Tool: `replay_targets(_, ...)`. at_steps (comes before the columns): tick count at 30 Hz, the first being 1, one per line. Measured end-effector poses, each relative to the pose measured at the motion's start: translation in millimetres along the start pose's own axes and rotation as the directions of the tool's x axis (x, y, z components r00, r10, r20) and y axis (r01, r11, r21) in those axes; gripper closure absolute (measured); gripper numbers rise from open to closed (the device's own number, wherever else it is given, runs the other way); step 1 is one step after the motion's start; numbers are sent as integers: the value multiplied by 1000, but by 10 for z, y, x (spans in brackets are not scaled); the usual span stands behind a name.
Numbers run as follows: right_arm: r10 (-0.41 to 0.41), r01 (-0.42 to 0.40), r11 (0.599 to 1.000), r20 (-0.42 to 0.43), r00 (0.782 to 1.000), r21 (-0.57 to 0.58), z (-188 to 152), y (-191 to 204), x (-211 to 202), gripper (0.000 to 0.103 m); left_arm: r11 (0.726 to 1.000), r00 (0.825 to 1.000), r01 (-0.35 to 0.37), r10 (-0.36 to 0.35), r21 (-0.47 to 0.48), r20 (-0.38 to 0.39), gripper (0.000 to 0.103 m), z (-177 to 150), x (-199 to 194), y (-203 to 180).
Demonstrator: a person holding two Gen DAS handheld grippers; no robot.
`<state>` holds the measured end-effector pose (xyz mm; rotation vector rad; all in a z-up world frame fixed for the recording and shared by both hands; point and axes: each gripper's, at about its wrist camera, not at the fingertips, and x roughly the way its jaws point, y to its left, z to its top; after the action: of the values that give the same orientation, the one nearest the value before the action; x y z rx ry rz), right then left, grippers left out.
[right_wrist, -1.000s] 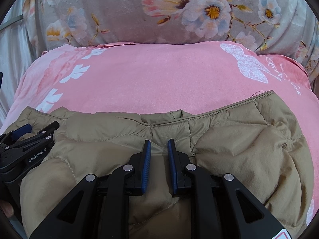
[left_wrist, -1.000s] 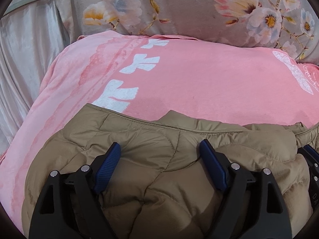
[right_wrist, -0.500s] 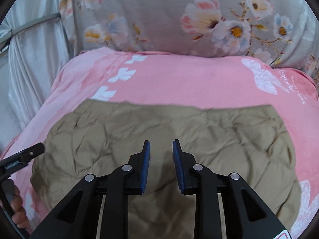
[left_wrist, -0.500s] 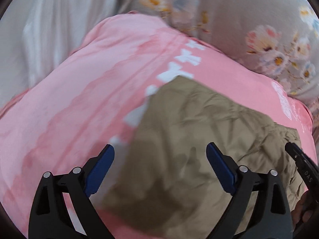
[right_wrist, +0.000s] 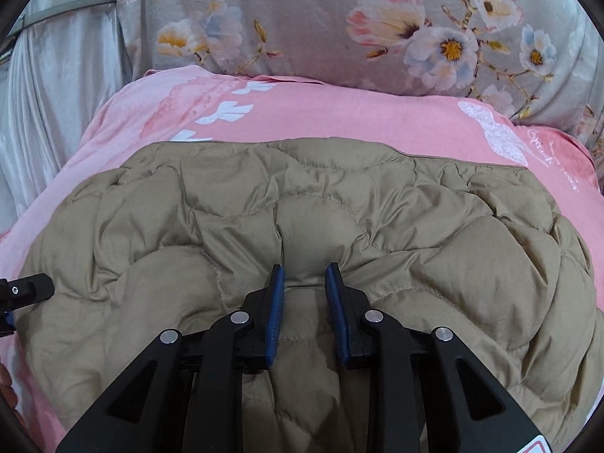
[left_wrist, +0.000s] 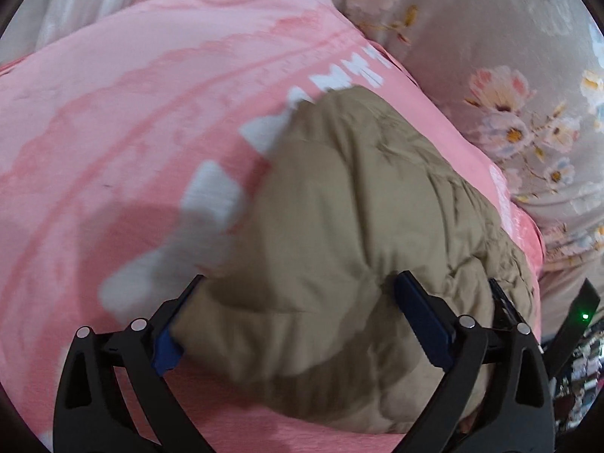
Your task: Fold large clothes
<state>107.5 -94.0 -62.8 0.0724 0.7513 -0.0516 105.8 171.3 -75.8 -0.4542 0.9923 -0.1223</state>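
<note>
– Quilted jacket [right_wrist: 302, 219], tan: where does it lie?

– Flat on the pink blanket [right_wrist: 339, 120], folded into a broad pad across the blanket's near part. Its straight far edge stops short of the blanket's far edge, where a grey flowered fabric [right_wrist: 302, 19] rises. Bare pink shows beyond that edge, with white leaf prints [right_wrist: 226, 111] toward the far left corner and a white butterfly print [right_wrist: 494, 136] toward the far right corner.

– And the right gripper [right_wrist: 305, 267]?

– Over the middle of the jacket, close to its near side, fingertips down at the puffed surface. Its jaws have just been opening a little and stand narrowly apart. The ribbed blue pads [right_wrist: 273, 302] are bare, the fabric shows below the gap, and nothing is clamped.

– The left gripper [left_wrist: 300, 277]?

– At the jacket's left end, near the blanket's left edge. The left wrist view is smeared, but the jaws plainly gape. They have just been opening. The jacket's rounded end bulges up between the two fingers and hides part of the left-hand finger. I cannot tell whether either pad touches the fabric. It is released, not gripping.

– Anything past the blanket?

– A silvery draped cloth [right_wrist: 56, 94] hangs beyond its left edge.
</note>
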Motion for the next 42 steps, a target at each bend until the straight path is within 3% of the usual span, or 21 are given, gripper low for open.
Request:
replay_targets(5,1,-1,1000,1,1000,2,-10,1,34,79,996,998,-59,58,66,18,10,-36,70,-290)
replay_targets(8,4,-4,1000,0,1000,3,-7,-1,41,79,992,995,-90,86,89,48,20,-30,9,-415)
replay_targets(11,7,-7,1000,1,1000,3,-1,-11,39,79,990,993,-95,87,109,76,38,1,-116,-548)
replay_targets(13,12,-12,1000,1,1000,8,-7,-10,36,79,985,990,-110,97,133,102,60,36,-220,-650)
replay_targets(16,20,-20,999,-3,1000,28,4,-51,-19,79,982,987,-96,72,166,142,79,87,-432,-783)
replay_targets(20,131,-122,983,-62,989,138,-62,-287,-366,80,972,984,-54,14,227,177,86,168,-741,-932)
replay_targets(24,183,-167,973,-90,979,162,-281,-534,-757,96,962,976,-22,-38,272,213,88,197,-980,-1050)
replay_targets(28,234,-198,957,-162,959,214,-530,-625,-734,100,951,961,24,-106,307,255,90,174,-1237,-1208)
replay_targets(33,277,-235,945,-173,945,227,-598,-459,-487,99,895,944,19,-163,445,287,91,-53,-1491,-1668)
replay_targets(36,318,-273,930,-166,934,245,-560,-394,-380,99,844,930,21,-213,536,300,91,-215,-1578,-2021)
replay_targets(39,390,-336,894,-149,909,296,-523,-419,-279,99,796,926,65,-272,601,261,91,-273,-1499,-2391)
replay_targets(42,467,-377,827,-136,874,417,-579,-652,-368,99,741,928,106,-313,663,202,91,-317,-1294,-2775)
